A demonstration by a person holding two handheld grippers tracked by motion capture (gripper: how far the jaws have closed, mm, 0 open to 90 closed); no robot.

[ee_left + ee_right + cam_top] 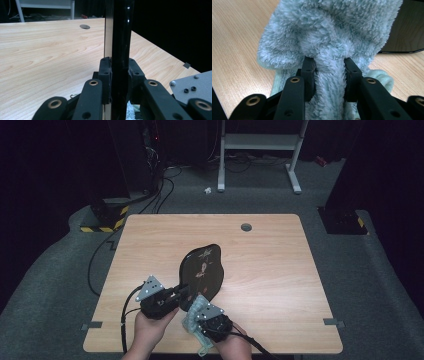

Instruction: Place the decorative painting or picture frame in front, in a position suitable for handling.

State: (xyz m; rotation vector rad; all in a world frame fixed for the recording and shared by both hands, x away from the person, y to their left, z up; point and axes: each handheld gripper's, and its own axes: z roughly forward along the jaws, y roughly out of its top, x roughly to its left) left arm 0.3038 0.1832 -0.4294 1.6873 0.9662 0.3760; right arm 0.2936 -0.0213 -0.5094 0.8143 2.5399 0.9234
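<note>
We have the left gripper (181, 292) clamped on the black plate (202, 270), right gripper (196, 309) pinching the fluffy cloth (329, 32) just beside it; wiping looks mid-way, unfinished.

Desk (150, 240) as I see it from the high view: a pale wood-grain top with rounded corners, a round cable hole (246, 227) near its far edge and small grey tabs (92, 325) at the near corners. A black oval plate (205, 267) stands tilted over the middle; whether its edge rests on the wood I cannot tell. A pale blue fluffy cloth (329, 37) trails onto the near edge.
</note>
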